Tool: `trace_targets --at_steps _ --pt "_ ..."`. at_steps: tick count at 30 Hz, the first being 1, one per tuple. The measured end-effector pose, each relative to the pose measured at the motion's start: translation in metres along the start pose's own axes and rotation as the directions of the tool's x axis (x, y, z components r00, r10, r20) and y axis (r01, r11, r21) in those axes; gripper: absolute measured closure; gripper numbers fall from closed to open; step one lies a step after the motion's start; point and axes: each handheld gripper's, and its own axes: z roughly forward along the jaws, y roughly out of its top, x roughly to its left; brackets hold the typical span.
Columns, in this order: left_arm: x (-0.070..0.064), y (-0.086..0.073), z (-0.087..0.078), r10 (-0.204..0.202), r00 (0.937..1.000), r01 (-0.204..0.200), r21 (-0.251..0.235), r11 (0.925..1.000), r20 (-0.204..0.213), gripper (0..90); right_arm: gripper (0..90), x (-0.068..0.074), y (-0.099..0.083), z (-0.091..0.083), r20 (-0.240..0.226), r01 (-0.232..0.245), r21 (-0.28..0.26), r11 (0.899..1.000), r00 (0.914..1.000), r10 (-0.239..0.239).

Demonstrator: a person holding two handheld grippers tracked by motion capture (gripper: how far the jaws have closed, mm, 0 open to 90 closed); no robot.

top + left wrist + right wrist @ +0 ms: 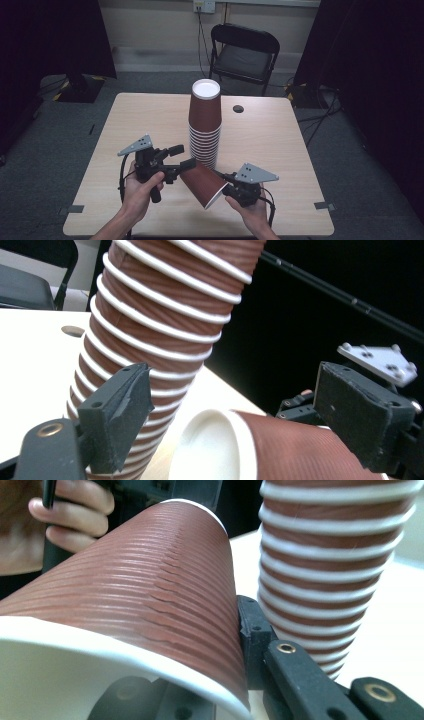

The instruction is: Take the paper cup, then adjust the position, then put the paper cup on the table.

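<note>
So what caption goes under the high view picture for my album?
Two hand-held grippers, left and right, hold a brown paper cup beside a tall cup stack.

Pale wood-grain bench (pixel 125 130) with rounded corners, tall stack of upturned brown paper cups (pixel 205 125) standing mid-bench, small dark round hole (pixel 238 108) beyond it

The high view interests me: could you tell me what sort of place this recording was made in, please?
Probably a lab or studio set up for recording: a plain wooden table on grey carpet, black curtains at both sides, a folding chair and a wall socket behind.
</note>
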Motion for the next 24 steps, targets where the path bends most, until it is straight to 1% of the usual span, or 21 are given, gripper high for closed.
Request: trace_targets --at_steps 1,3,4,6,7,8,9,11,12,13,14,15,16,17,18,19,20,22,23,24 --pt "0.000 -0.001 -0.001 0.009 0.9999 -0.009 0.001 1.0000 -0.007 15.5 86.0 0.000 -0.001 0.001 0.002 -0.006 0.012 1.000 1.0000 0.006" --pt "-0.001 -0.002 -0.003 0.050 0.9982 -0.049 0.020 0.9986 -0.033 15.7 86.0 -0.003 -0.003 0.002 -0.006 -0.041 0.043 0.998 0.9992 0.041" --pt "-0.002 -0.003 -0.004 0.066 0.9969 -0.065 0.020 0.9977 -0.042 15.7 86.0 -0.004 -0.005 0.002 -0.007 -0.049 0.054 0.997 0.9987 0.050" --pt "-0.003 -0.005 -0.007 0.078 0.9955 -0.077 0.017 0.9969 -0.053 15.7 86.1 -0.008 -0.007 0.003 -0.023 -0.076 0.093 0.993 0.9967 0.078" --pt "-0.003 -0.006 -0.009 0.090 0.9943 -0.089 0.025 0.9957 -0.057 15.8 86.0 -0.009 -0.009 0.002 -0.041 -0.093 0.106 0.990 0.9943 0.098" --pt "-0.003 -0.007 -0.009 0.107 0.9920 -0.105 0.032 0.9939 -0.066 16.0 86.0 -0.011 -0.010 0.002 -0.052 -0.103 0.131 0.986 0.9925 0.111" --pt "-0.002 -0.008 -0.011 0.129 0.9892 -0.126 0.043 0.9910 -0.069 16.1 86.0 -0.012 -0.011 0.001 -0.050 -0.106 0.143 0.984 0.9922 0.114" --pt "-0.001 -0.010 -0.012 0.148 0.9859 -0.144 0.052 0.9882 -0.077 16.1 86.1 -0.017 -0.014 0.001 -0.053 -0.137 0.174 0.975 0.9875 0.149" --pt "-0.001 -0.012 -0.012 0.154 0.9852 -0.150 0.057 0.9870 -0.076 16.1 86.1 -0.019 -0.015 0.000 -0.044 -0.141 0.185 0.973 0.9874 0.152" --pt "0.000 -0.014 -0.012 0.169 0.9831 -0.163 0.078 0.9835 -0.072 16.2 86.1 -0.021 -0.015 0.000 -0.041 -0.147 0.202 0.968 0.9865 0.158" --pt "0.000 -0.016 -0.011 0.175 0.9819 -0.168 0.085 0.9820 -0.073 16.2 86.2 -0.022 -0.015 0.000 -0.038 -0.147 0.218 0.965 0.9865 0.159" --pt "0.001 -0.018 -0.010 0.177 0.9821 -0.169 0.104 0.9800 -0.066 15.9 86.1 -0.023 -0.015 0.000 -0.032 -0.148 0.233 0.961 0.9867 0.159" --pt "0.001 -0.019 -0.009 0.171 0.9839 -0.164 0.115 0.9798 -0.053 15.7 86.2 -0.024 -0.015 0.000 -0.034 -0.150 0.255 0.955 0.9859 0.164" --pt "0.002 -0.021 -0.008 0.174 0.9839 -0.167 0.131 0.9772 -0.042 15.7 86.2 -0.026 -0.015 0.000 -0.029 -0.151 0.266 0.952 0.9859 0.165" --pt "0.003 -0.022 -0.007 0.178 0.9833 -0.170 0.148 0.9743 -0.039 15.6 86.1 -0.027 -0.015 -0.001 -0.028 -0.163 0.274 0.948 0.9838 0.177" --pt "0.003 -0.024 -0.006 0.180 0.9834 -0.174 0.158 0.9719 -0.022 15.7 86.1 -0.030 -0.015 -0.001 -0.039 -0.178 0.289 0.941 0.9795 0.198" --pt "0.004 -0.026 -0.005 0.186 0.9826 -0.182 0.164 0.9696 -0.010 15.7 86.1 -0.031 -0.016 -0.001 -0.039 -0.187 0.294 0.937 0.9776 0.207" --pt "0.004 -0.028 -0.003 0.193 0.9811 -0.192 0.187 0.9634 0.012 15.7 86.2 -0.034 -0.016 -0.001 -0.043 -0.199 0.326 0.924 0.9736 0.224" --pt "0.004 -0.030 -0.002 0.200 0.9794 -0.201 0.197 0.9596 0.024 15.7 86.1 -0.035 -0.016 -0.002 -0.040 -0.198 0.331 0.923 0.9740 0.223" --pt "0.004 -0.031 -0.001 0.214 0.9766 -0.214 0.212 0.9536 0.024 15.8 86.2 -0.036 -0.016 -0.002 -0.045 -0.205 0.342 0.917 0.9713 0.234"
